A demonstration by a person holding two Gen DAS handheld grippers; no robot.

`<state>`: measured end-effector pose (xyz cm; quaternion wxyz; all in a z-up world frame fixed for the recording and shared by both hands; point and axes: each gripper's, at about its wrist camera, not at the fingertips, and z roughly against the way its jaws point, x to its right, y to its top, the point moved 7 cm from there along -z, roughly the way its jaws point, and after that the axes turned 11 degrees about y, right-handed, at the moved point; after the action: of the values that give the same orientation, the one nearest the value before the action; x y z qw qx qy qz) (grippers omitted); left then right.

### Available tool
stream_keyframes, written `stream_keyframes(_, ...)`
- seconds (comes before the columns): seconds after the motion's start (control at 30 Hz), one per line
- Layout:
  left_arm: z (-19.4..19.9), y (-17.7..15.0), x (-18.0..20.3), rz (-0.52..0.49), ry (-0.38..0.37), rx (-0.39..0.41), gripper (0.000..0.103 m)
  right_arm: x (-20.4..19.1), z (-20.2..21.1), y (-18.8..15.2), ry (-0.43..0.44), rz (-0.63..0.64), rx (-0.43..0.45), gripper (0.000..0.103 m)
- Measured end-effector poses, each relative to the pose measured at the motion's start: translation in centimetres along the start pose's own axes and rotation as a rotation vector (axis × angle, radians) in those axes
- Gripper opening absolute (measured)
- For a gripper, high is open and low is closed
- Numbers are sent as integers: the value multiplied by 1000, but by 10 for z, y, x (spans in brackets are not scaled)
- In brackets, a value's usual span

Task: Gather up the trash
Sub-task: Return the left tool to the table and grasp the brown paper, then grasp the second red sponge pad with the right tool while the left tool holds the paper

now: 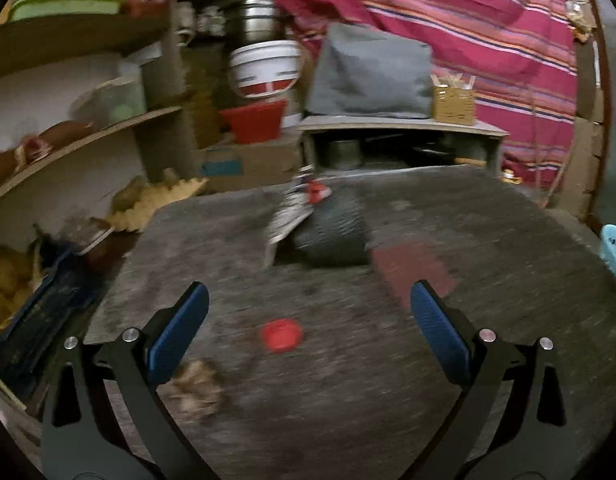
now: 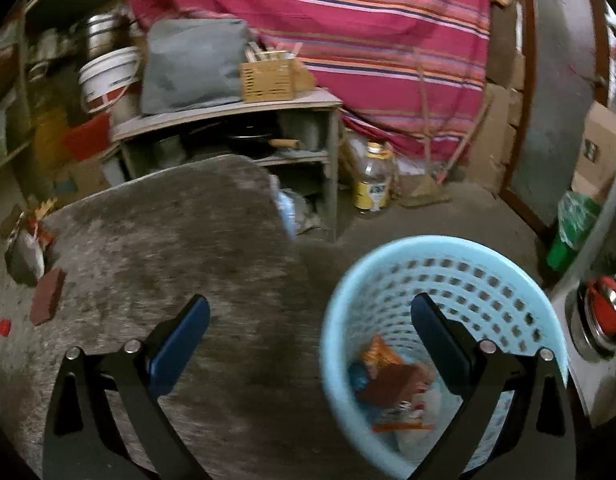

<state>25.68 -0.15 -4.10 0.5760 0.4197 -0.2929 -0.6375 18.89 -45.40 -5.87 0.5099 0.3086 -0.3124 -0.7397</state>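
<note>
Hovering over a rough, mottled grey table (image 1: 348,400), left gripper (image 1: 308,320) spread wide, blue ribbed pads holding nothing; on the tabletop from left to right, a crumpled brownish scrap (image 1: 198,390) just beside the left pad, a small round red cap (image 1: 281,334) between the fingers, a shiny creased wrapper (image 1: 294,208) leaning against a dark ribbed cylinder (image 1: 334,236) lying on its side, then a flat reddish-brown block (image 1: 408,272); all blurred, finer detail beyond telling.

Seen from the right wrist, same grey slab with rounded corner, block and cap at its far left edge; right gripper (image 2: 310,324) likewise released and empty, jaws at full spread, left finger over the table, right finger over a pale blue plastic basket (image 2: 448,256) with perforated walls and a round rim, standing just beside the table; inside, crumpled orange and brown packets (image 2: 388,376) lying at the bottom; further right, a round metal lid with a red centre (image 2: 604,312).
</note>
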Motion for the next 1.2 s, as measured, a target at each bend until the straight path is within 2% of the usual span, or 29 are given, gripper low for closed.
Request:
stream_keyframes(0.13,-10,-14,-35,20,55,-20,98,-39,-10,-3,34,46,-15,99)
stream_keyframes(0.27,-17,-27,-57,17,78,-43,97,-70,-20,-8,67,69,-40,99)
stream_keyframes(0.43,-29,-43,-69,23,73,-110,97,-109,-29,-9,97,93,-47,99)
stream_keyframes(0.67,-43,-62,-81,74,25,-188,96,-156,-47,-16,151,127,-82,99)
stream_keyframes(0.7,-43,-63,-82,84,15,-193,94,-164,-49,-18,155,140,-85,99)
stream_keyframes(0.8,-49,-68,-80,93,-17,-230,77,-176,-53,-20,157,166,-95,99)
stream_keyframes(0.87,-56,-73,-77,90,-52,-272,57,-184,-55,-23,167,173,-106,99)
stream_keyframes(0.93,-59,-74,-72,87,-93,-291,52,-191,-57,-25,175,179,-111,99)
stream_keyframes(1.07,-57,-67,-70,43,-76,-259,40,-203,-61,-28,186,200,-121,99)
stream_keyframes(1.2,-57,-51,-79,64,-38,-214,40,-219,-68,-34,206,215,-142,99)
